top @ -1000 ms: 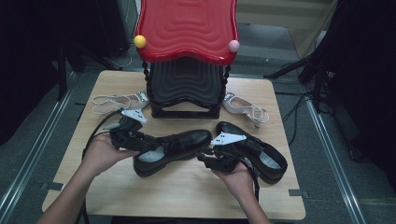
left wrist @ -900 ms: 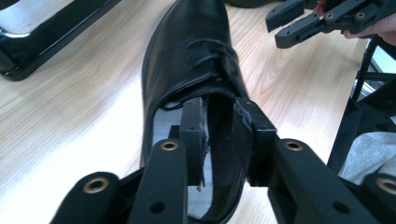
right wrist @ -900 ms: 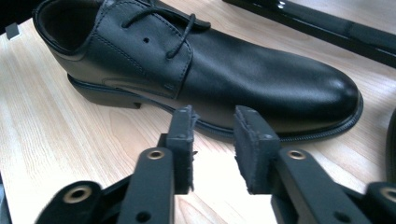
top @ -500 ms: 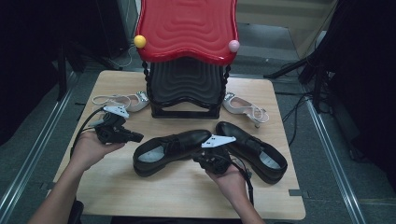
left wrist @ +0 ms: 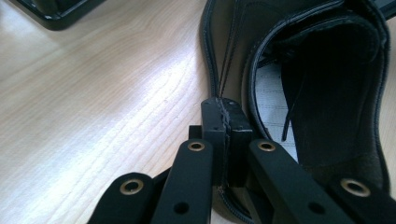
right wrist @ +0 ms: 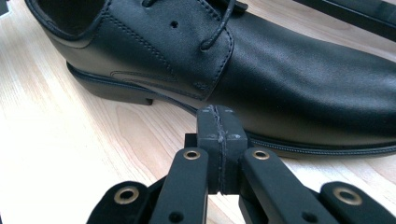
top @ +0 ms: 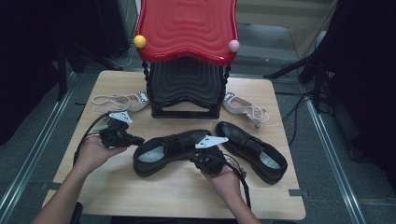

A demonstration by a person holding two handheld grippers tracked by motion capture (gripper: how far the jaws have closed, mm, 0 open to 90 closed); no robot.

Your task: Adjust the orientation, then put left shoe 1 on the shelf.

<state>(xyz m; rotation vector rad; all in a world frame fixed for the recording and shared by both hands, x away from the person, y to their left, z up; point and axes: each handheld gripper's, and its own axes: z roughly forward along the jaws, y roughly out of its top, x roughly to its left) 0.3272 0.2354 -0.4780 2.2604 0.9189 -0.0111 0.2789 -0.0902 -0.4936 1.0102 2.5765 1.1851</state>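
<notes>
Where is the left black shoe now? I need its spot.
In the high view the left black shoe lies center-front on the table, between both grippers, before the black rack.

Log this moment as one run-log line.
left claw: shut on shoelace | right claw: shut, empty, beside left black shoe | right black shoe: untouched | table

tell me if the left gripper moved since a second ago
Yes. The left gripper has pulled away from the near black shoe, toward the table's left edge; that shoe stayed put.
</notes>
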